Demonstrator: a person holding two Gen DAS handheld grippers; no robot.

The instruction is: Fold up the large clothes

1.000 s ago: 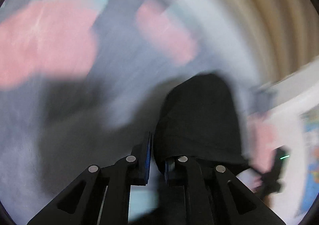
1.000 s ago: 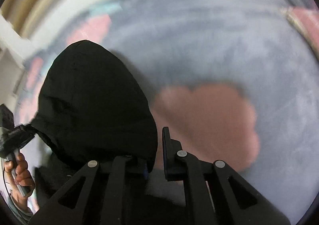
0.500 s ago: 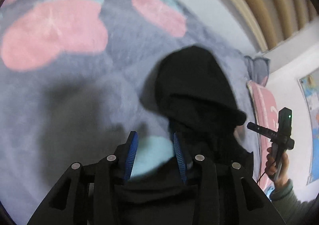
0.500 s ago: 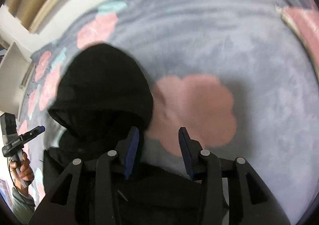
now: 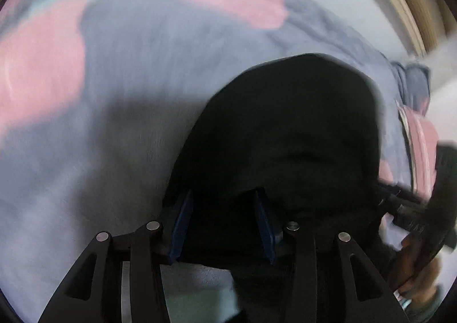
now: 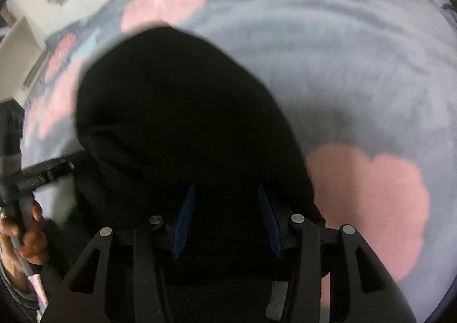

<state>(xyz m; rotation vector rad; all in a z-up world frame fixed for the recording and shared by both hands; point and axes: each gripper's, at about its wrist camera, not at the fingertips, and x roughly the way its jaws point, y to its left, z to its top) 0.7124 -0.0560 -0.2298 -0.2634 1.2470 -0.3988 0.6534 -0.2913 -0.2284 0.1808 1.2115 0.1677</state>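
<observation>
One black hooded garment (image 5: 285, 128), fluffy grey blanket (image 6: 342, 51)

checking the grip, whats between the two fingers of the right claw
Black hoodie cloth fills the gap between the open right claw's blue fingers, seen in the right wrist view. Blur hides whether it touches them.
</observation>
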